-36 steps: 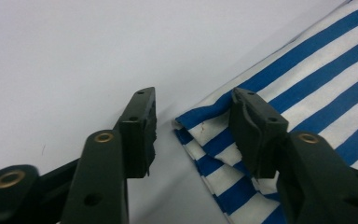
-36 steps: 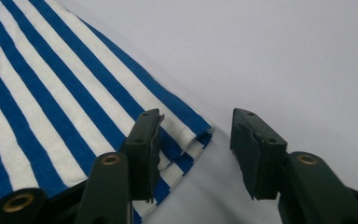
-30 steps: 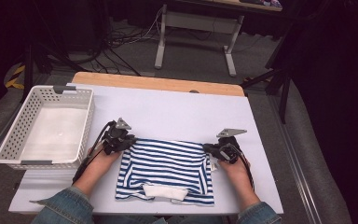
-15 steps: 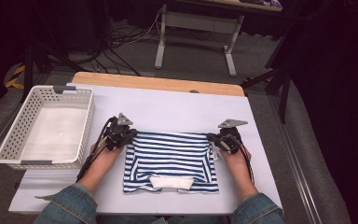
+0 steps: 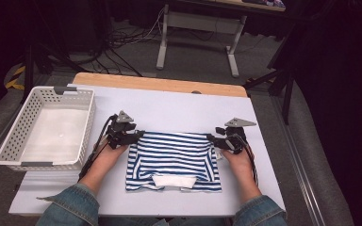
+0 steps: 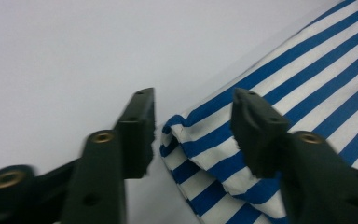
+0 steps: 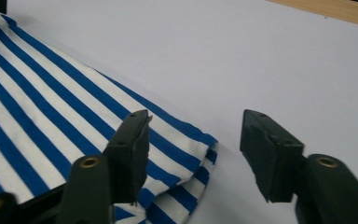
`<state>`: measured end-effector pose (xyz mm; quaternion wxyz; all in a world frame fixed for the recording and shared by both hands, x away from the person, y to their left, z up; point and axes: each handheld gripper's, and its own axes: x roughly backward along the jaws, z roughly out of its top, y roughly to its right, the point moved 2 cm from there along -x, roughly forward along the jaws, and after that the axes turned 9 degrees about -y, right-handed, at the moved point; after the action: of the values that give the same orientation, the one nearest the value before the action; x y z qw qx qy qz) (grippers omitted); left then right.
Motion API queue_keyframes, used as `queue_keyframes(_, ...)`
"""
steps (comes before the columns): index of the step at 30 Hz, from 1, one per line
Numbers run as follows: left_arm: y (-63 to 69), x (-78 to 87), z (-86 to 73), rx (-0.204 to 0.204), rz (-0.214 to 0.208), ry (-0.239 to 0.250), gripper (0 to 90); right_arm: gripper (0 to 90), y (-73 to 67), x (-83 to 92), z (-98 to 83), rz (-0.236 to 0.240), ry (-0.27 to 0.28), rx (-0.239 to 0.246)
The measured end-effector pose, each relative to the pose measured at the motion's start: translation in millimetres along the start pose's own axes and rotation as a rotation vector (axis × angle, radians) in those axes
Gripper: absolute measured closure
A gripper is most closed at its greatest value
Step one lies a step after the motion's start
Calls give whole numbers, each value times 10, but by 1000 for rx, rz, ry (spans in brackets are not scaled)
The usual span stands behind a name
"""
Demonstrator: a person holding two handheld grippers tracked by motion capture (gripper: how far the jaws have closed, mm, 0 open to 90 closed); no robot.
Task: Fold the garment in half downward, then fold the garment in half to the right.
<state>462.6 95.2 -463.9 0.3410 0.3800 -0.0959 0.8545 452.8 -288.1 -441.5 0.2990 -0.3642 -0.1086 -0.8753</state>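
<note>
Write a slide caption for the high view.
Two open hand-held grippers release a folded striped shirt beside a white basket.

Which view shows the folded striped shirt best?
The high view: the whole striped shirt lies folded on the table, white collar band nearest the person. The left gripper view and the right gripper view each give one folded corner between open jaws.

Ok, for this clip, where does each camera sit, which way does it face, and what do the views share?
High view: above the person's side, looking forward and down on the white table; forearms, hands, left gripper, right gripper.
Left gripper view: rides the left gripper, looking along its open black jaws at a corner of the folded blue-and-white striped cloth.
Right gripper view: rides the right gripper, jaws open astride the opposite corner.
Shared: striped cloth, table. Both jaws have just been opening.
</note>
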Motion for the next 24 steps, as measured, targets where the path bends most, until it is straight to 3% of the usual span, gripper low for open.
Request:
queue_keyframes(3,-5,38,7,-3,-7,12,365,300,-89,67,38,19,30,18)
queue_keyframes(6,6,82,14,-15,-17,22,336,269,-225,136,95,31,60,59)
queue_keyframes(16,26,142,29,-29,-24,34,313,276,-491,231,198,92,92,122)
queue_keyframes(18,36,160,34,-35,-31,37,313,303,-571,234,211,139,97,132)
queue_keyframes(24,45,176,37,-42,-38,35,313,285,-799,214,261,211,103,178)
